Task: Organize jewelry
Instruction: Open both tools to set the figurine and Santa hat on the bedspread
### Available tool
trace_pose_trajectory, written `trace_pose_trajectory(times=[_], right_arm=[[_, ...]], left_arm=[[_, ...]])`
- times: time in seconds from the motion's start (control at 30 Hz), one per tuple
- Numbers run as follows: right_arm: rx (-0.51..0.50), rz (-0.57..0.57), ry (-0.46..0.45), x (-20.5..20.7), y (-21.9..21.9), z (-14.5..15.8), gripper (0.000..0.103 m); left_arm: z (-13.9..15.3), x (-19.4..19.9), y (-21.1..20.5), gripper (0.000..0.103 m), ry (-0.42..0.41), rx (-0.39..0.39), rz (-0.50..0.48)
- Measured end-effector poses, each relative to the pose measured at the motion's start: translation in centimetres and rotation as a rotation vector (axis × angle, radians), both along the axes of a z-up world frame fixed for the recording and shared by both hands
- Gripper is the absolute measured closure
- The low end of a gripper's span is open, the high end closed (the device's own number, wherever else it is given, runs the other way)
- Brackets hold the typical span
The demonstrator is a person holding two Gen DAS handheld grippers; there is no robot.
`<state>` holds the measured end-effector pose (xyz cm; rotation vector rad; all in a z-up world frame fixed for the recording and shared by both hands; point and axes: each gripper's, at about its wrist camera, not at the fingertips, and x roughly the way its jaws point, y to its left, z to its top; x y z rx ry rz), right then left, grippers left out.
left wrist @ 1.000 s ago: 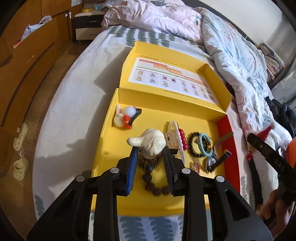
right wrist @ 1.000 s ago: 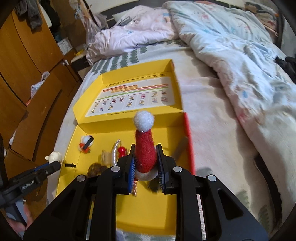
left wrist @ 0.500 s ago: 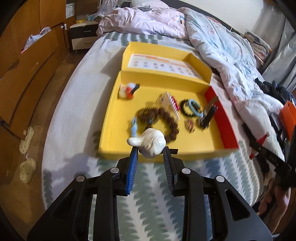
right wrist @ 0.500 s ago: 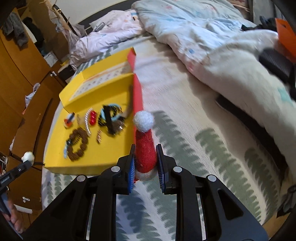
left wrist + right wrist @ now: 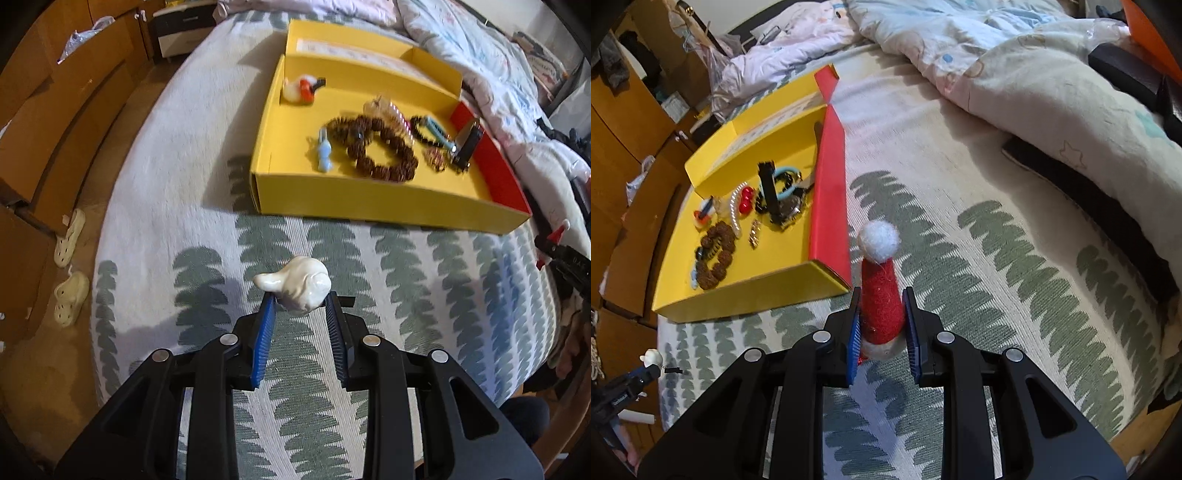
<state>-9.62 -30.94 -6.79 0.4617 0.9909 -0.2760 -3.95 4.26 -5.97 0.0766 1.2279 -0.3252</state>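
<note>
Here, the left gripper [image 5: 300,301] clamps a glossy white rounded ornament [image 5: 297,283] near the yellow cardboard box [image 5: 369,201]. The right gripper [image 5: 881,314] pinches a fuzzy red felt cone hat [image 5: 880,295], just beside the box's red wall.

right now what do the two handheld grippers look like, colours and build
Both look alike. The left gripper and the right gripper have glossy black plastic frames with triangular cut-outs, round silver bolt heads at the pivots, and two narrow fingers lined with ribbed blue pads. Seen from the side in the other camera, the black body carries small white lettering, too small to read. No cables or sleeves show.
</note>
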Motion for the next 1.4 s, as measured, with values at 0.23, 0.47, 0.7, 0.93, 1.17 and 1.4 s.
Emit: trace_pose_trajectory(times=[0.23, 0.47, 0.7, 0.93, 1.17, 1.4], right_arm=[[-0.016, -0.017, 0.066, 0.5, -0.7, -1.8, 0.081], [-0.022, -0.022, 0.099, 0.8, -1.1, -2.6, 0.081], [-0.098, -0.026, 0.133, 0.9, -0.7, -2.4, 0.076], [-0.116, -0.053, 0.075, 0.4, -1.0, -1.1, 0.075], [-0.115, -0.064, -0.004, 0.0, -1.0, 0.4, 0.068], [-0.093, -0.079, -0.048, -0.5, -1.2, 1.1, 0.054]], left_arm=[[-2.3, 0.8, -0.6, 0.074, 0.040, 0.049, 0.008], [-3.6, 1.2, -1.0, 0.074, 0.073, 0.063, 0.008], [-3.1, 0.9, -1.3, 0.064, 0.059, 0.065, 0.004], [-1.8, 1.3, -0.5, 0.052, 0.042, 0.024, 0.033], [0.1, 1.7, 0.6, 0.047, 0.020, -0.018, 0.076], [0.7, 2.2, 0.5, 0.041, -0.008, -0.063, 0.091]])
